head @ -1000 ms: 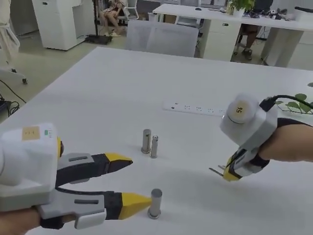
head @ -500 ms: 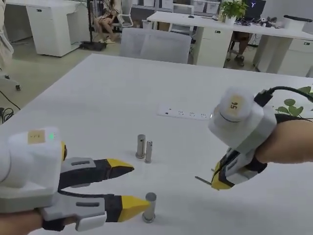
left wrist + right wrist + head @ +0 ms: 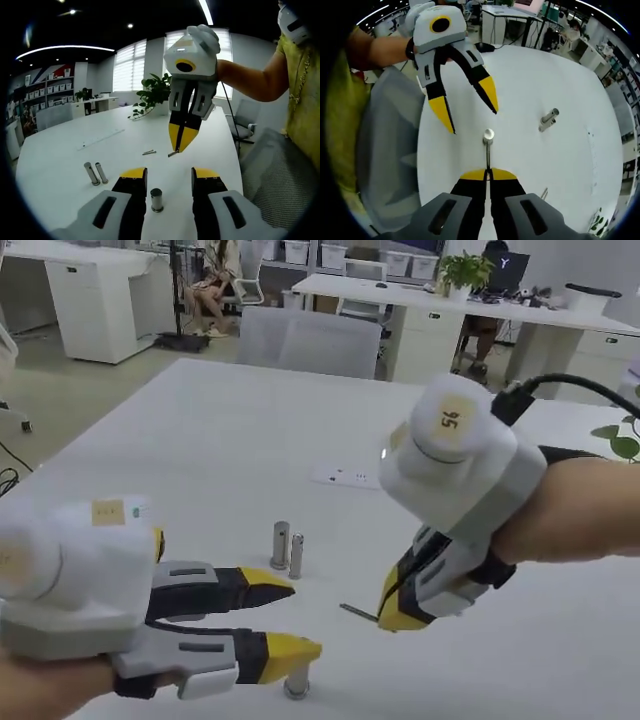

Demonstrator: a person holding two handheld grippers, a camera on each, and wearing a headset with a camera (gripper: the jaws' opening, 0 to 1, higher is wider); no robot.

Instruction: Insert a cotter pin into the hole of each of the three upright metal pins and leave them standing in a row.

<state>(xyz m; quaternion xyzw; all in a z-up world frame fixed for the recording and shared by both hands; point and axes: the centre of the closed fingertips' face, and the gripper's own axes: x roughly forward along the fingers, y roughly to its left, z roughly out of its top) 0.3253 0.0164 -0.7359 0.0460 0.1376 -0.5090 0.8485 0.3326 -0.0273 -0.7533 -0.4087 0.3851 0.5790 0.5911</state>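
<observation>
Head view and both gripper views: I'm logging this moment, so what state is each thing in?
left tongs: open, jaws either side of the near metal pin.
right tongs: shut on a cotter pin.
cotter pin: held, aimed at the near metal pin, not inserted.
near metal pin: upright.
two far metal pins: upright, side by side.
spare cotter pins: lying on the table.

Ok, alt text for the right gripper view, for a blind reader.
The right tongs, shut on a cotter pin, aim it at an upright metal pin on a white table. The left tongs hang open near that pin; two more pins stand farther off.
</observation>
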